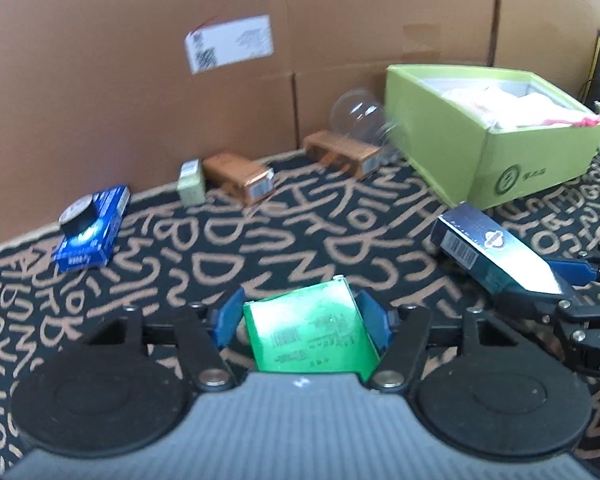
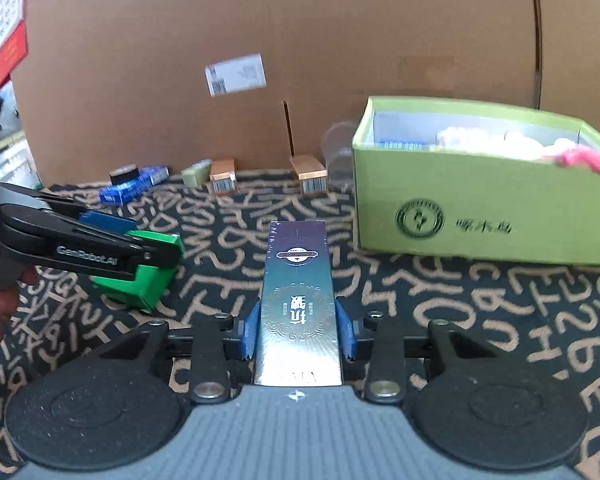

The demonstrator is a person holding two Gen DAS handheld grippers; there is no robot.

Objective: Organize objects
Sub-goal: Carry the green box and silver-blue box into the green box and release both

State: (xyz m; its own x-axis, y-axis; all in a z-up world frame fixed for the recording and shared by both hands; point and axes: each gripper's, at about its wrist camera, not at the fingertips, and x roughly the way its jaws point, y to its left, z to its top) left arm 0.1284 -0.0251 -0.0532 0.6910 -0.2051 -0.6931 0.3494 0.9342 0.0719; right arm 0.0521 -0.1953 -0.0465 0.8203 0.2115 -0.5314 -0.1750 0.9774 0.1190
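Your left tongs (image 1: 306,322) are closed on a green carton (image 1: 314,328), its sides pressed by the blue pads. Your right tongs (image 2: 300,330) clamp a long dark-blue box (image 2: 298,304) near its rear end. Both items sit low over the patterned cloth (image 1: 260,240) mid-table. Judged step: carry after pickup. The light-green open box (image 2: 480,216) stands at the table's right rear. Next move probably calls for lifting each item above its rim before you let go.

Glossy foil-like dark carton (image 2: 298,308); matt cardboard wall (image 2: 260,20); clear glass bulb (image 1: 358,116); woven patterned cloth (image 1: 260,240).
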